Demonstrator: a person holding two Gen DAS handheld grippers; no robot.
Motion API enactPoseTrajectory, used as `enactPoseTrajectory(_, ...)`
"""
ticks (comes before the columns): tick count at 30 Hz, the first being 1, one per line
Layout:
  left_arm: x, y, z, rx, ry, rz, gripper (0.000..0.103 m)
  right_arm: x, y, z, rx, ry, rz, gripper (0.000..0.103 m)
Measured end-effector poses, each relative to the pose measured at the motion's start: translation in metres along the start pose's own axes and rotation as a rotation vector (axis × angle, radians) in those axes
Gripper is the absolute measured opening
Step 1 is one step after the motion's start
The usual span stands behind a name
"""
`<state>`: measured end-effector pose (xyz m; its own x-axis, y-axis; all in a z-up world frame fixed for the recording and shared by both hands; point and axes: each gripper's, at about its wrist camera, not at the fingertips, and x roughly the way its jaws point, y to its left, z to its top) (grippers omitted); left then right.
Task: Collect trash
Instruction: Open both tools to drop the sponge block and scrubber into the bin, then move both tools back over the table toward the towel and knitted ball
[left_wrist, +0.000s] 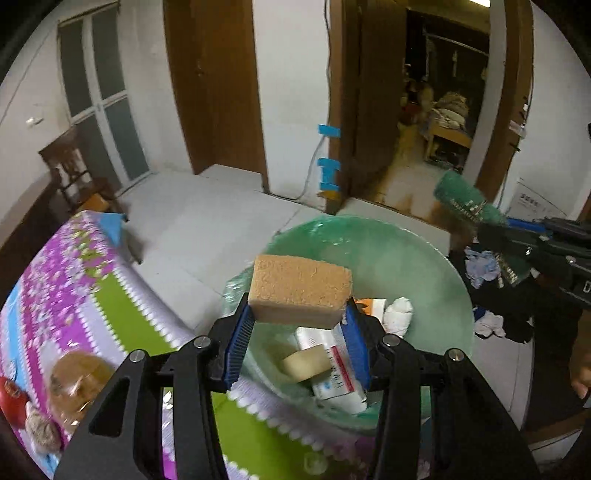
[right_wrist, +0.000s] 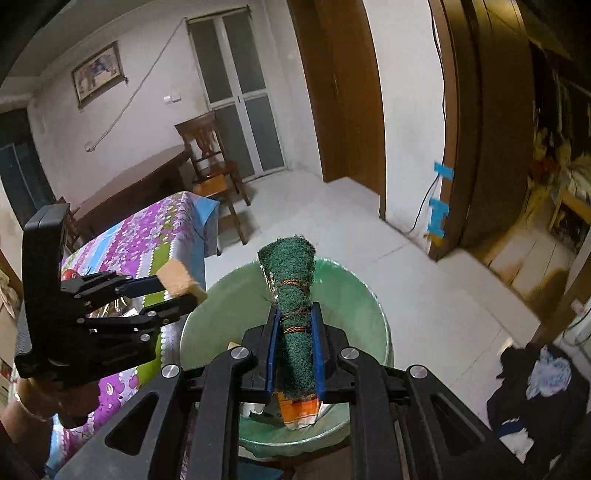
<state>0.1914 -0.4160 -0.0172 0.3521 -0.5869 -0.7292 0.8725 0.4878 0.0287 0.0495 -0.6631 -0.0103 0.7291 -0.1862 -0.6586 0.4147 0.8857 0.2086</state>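
My left gripper (left_wrist: 300, 314) is shut on a tan sponge block (left_wrist: 300, 291) and holds it over the green-lined trash bin (left_wrist: 424, 258). My right gripper (right_wrist: 294, 328) is shut on a rolled green scouring pad (right_wrist: 290, 280) tied with brown string, also above the bin (right_wrist: 354, 295). The bin holds a white box (left_wrist: 332, 365), a pale sponge piece (left_wrist: 306, 363) and a white wad (left_wrist: 399, 314). The left gripper (right_wrist: 184, 291) with the sponge (right_wrist: 177, 280) shows in the right wrist view, and the green pad (left_wrist: 465, 201) shows in the left wrist view.
A table with a floral cloth (left_wrist: 74, 280) stands left of the bin, with a round amber object (left_wrist: 79, 384) and a red object (left_wrist: 11, 397) on it. A wooden chair (right_wrist: 210, 166) stands behind. Dark clothes (right_wrist: 535, 391) lie on the floor at right.
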Motion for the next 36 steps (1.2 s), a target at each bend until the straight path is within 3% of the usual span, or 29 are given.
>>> enactPoseTrajectory(3, 0.004, -0.001, 0.001, 0.003, -0.001, 0.007, 0.047, 0.011, -0.003, -0.001, 0.024, 0.019, 0.012, 0.016)
enactPoseTrajectory(5, 0.008, -0.002, 0.001, 0.001, 0.01, 0.006, 0.062, 0.017, -0.001, -0.001, 0.022, 0.031, 0.025, 0.019)
enactPoseTrajectory(6, 0.011, 0.0, 0.002, -0.006, 0.02, 0.017, 0.077, 0.02, 0.0, -0.001, 0.021, 0.034, 0.021, 0.027)
enactPoseTrajectory(7, 0.011, 0.001, 0.002, -0.012, 0.012, 0.031, 0.079, 0.021, 0.003, -0.002, 0.023, 0.034, 0.013, 0.037)
enactPoseTrajectory(18, -0.012, 0.009, -0.014, -0.023, -0.015, 0.099, 0.079, 0.02, 0.006, -0.007, 0.019, 0.009, 0.014, 0.037)
enactPoseTrajectory(23, -0.037, 0.014, -0.031, -0.018, -0.05, 0.126, 0.079, 0.017, 0.025, -0.011, 0.011, 0.007, 0.068, 0.037)
enactPoseTrajectory(29, -0.077, 0.057, -0.053, -0.095, -0.1, 0.186, 0.082, 0.017, 0.072, -0.021, -0.049, -0.007, 0.138, 0.037)
enactPoseTrajectory(36, -0.139, 0.148, -0.087, -0.242, -0.156, 0.267, 0.086, 0.016, 0.154, -0.031, -0.203, -0.019, 0.256, 0.037)
